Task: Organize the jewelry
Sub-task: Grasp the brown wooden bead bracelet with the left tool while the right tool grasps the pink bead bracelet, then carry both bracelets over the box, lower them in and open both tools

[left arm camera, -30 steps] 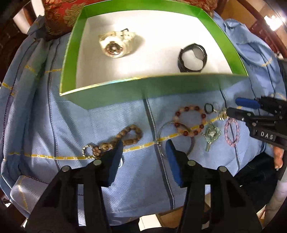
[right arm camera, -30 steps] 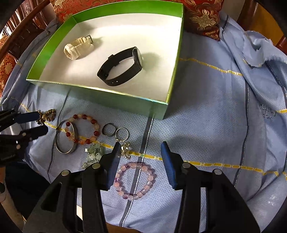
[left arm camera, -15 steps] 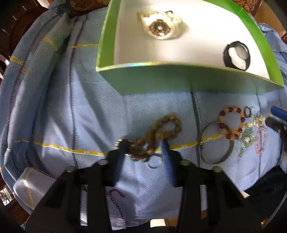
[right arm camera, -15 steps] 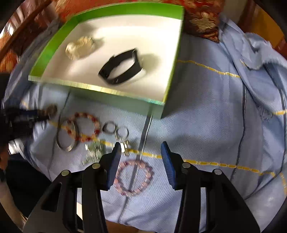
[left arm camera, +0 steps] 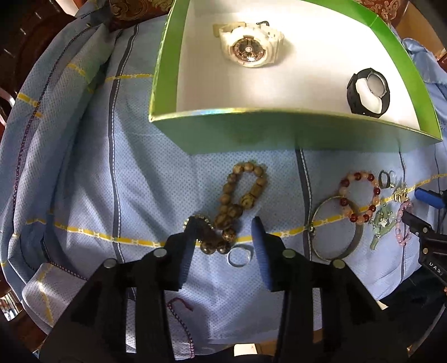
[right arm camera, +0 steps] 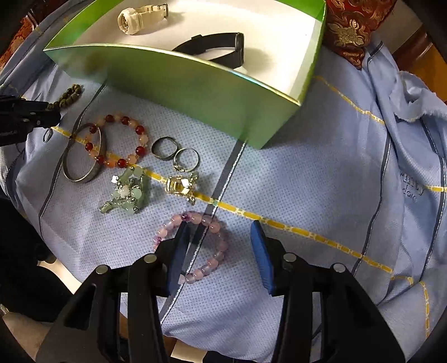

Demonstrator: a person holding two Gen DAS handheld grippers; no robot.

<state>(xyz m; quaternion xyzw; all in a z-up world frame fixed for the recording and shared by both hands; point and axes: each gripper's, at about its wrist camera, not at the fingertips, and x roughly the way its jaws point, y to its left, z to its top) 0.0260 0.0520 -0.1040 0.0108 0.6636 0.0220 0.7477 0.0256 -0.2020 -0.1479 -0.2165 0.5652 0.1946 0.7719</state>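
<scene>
A green box [left arm camera: 279, 134] holds a white watch [left arm camera: 248, 47] and a black band [left arm camera: 368, 95]. My left gripper [left arm camera: 225, 226] is open, its fingers straddling the lower end of a brown bead bracelet [left arm camera: 240, 201]; a small silver ring [left arm camera: 238, 255] lies between them. My right gripper [right arm camera: 219, 237] is open over a pink bead bracelet [right arm camera: 206, 251], left finger inside its loop. A red bead bracelet [right arm camera: 117, 142], silver bangle [right arm camera: 83, 156], two rings [right arm camera: 176, 153], gold charm [right arm camera: 180, 185] and green jade piece [right arm camera: 125, 192] lie on the blue cloth [right arm camera: 321, 167].
The box [right arm camera: 181, 92] stands just behind the jewelry. A red brocade cushion [right arm camera: 349, 25] lies behind the box. The cloth is rumpled at the right [right arm camera: 413, 97] and hangs over the table's front edge.
My left gripper moved left and down onto the brown bead bracelet. My right gripper dropped lower and forward onto the pink bracelet. Both stayed open.
</scene>
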